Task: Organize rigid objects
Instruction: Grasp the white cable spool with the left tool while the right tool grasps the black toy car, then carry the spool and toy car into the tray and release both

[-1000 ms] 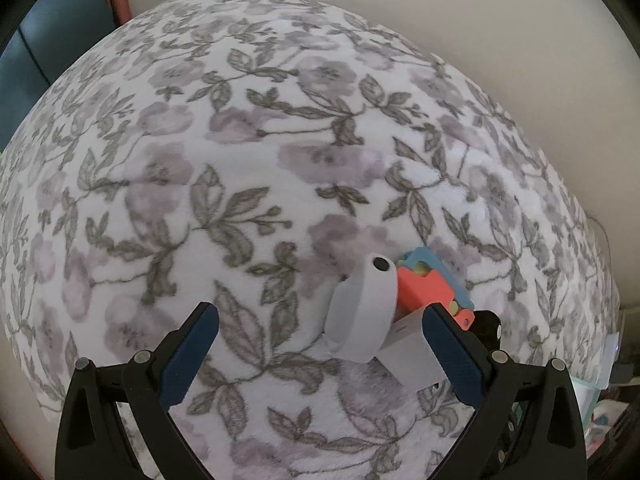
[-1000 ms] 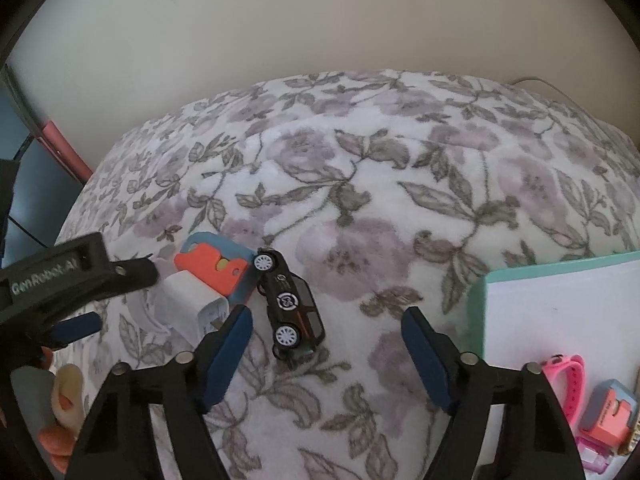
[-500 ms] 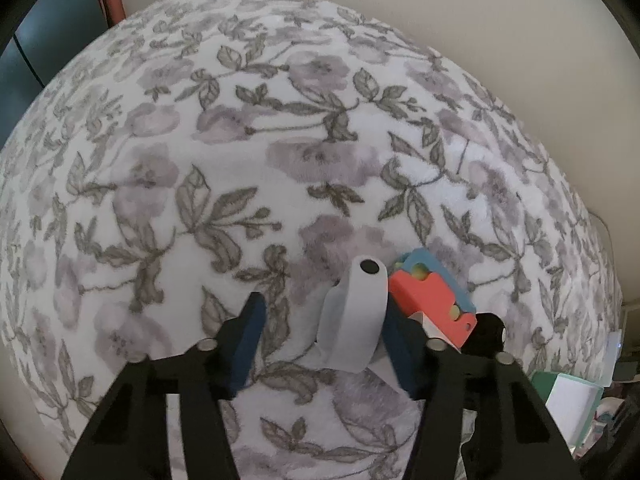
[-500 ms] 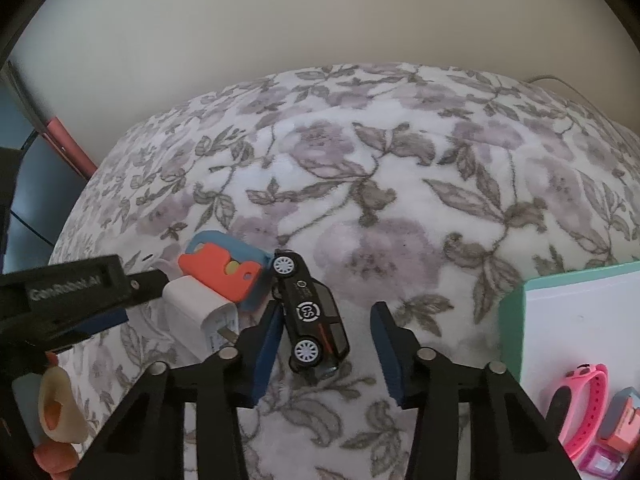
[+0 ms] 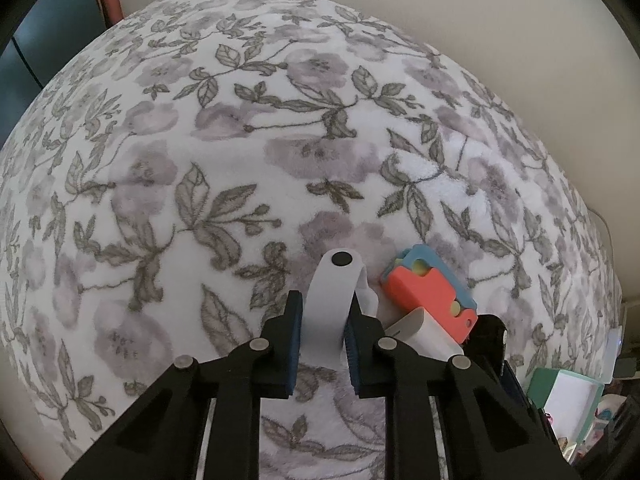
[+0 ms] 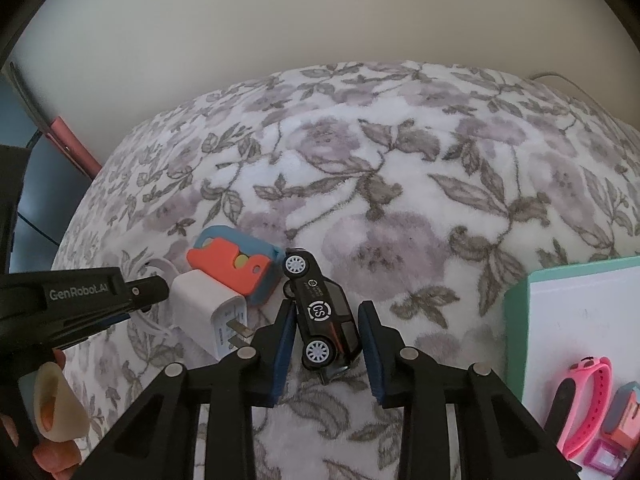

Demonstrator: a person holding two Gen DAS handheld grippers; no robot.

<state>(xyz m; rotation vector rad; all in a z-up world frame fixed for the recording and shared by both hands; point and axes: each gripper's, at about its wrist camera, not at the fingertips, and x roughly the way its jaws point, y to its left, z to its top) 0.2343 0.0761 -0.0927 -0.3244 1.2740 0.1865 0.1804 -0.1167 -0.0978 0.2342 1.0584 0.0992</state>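
Note:
On a floral blanket, my left gripper (image 5: pixel 322 330) is shut on a white strap-like band (image 5: pixel 330 300) with a black dot at its tip. Beside it lie a white charger plug (image 5: pixel 426 334) and an orange-and-blue toy (image 5: pixel 430 290). In the right wrist view my right gripper (image 6: pixel 326 334) has closed around a black toy car (image 6: pixel 322 316), its pads at the car's sides. The charger plug (image 6: pixel 210 310) and the orange-and-blue toy (image 6: pixel 236 264) lie just left of the car. The left gripper's finger (image 6: pixel 100 294) shows at far left.
A teal-edged white box (image 6: pixel 580 316) sits at right, holding a pink watch (image 6: pixel 584 404) and small toys (image 6: pixel 618 420). It also shows in the left wrist view (image 5: pixel 568 404). A wall runs behind the blanket, with a pink bar (image 6: pixel 74 146) at left.
Both grippers went from wide open to closed: the left onto the white band, the right around the black car. Both also moved forward and lower.

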